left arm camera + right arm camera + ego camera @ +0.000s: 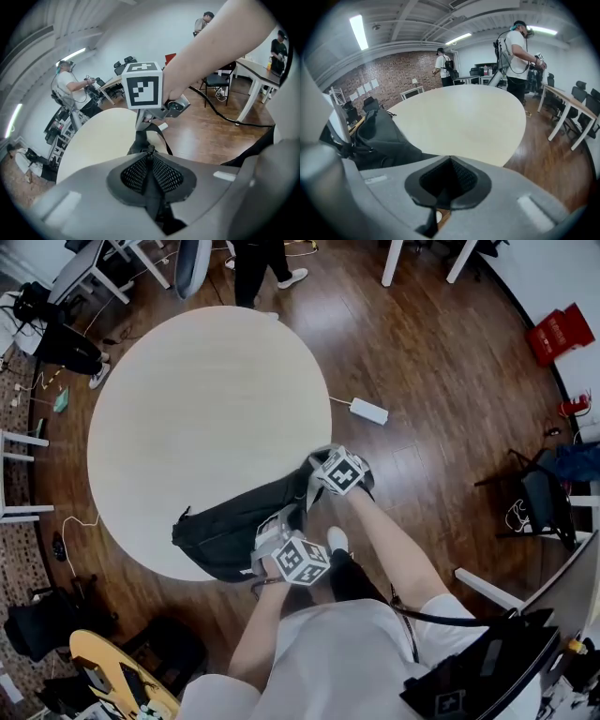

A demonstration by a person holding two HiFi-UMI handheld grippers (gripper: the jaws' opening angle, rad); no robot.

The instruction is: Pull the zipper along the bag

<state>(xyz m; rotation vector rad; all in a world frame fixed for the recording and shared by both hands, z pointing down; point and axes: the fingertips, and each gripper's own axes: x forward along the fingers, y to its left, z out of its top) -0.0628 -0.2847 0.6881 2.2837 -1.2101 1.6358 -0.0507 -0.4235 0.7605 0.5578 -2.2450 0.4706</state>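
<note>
A black bag (230, 531) lies on the near edge of the round pale table (187, 409). My left gripper (265, 542) sits at the bag's near side. In the left gripper view its jaws (150, 152) stand pressed together on a thin black strip with a small knob, the zipper pull (150, 149). My right gripper (315, 486) is at the bag's right end. The left gripper view shows its marker cube (143, 86) above the bag's black strap (142, 138), which runs up into its jaws. In the right gripper view the gripper (449, 161) is shut with dark material between the pads, and the bag's body (379, 136) lies to the left.
A white power strip (368, 411) lies on the wooden floor beyond the table. A person (258, 263) stands at the far side, and another person (515, 51) stands past the table. Desks and chairs (544, 498) ring the room. A yellow object (112, 671) sits near left.
</note>
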